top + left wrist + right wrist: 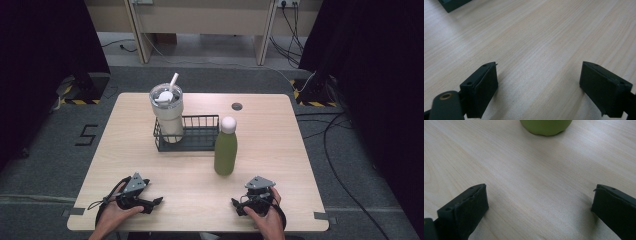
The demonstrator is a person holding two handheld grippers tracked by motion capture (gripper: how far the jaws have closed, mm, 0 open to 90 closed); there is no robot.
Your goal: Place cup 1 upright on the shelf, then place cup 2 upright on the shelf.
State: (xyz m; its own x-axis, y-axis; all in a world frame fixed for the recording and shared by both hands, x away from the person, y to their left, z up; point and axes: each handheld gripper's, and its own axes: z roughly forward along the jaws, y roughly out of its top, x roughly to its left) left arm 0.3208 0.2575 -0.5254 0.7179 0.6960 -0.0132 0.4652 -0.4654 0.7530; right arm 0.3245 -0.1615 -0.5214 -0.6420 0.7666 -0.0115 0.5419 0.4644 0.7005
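I'm resting both grippers near the table's point(280, 130) front edge, left gripper point(156, 202) and right gripper point(236, 204) each gaping wide on bare wood. The green bottle point(225, 150) is standing upright mid-table, just ahead of my right gripper, beside the wire basket point(200, 134) holding the tumbler point(167, 112).

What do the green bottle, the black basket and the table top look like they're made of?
The green bottle has a smooth matte coat, probably painted metal, though plastic is possible; its cap is white. The black basket is thin bars with gaps, which suggests coated wire. The table shows pale wood grain with a flat sheen, likely laminate or veneer.
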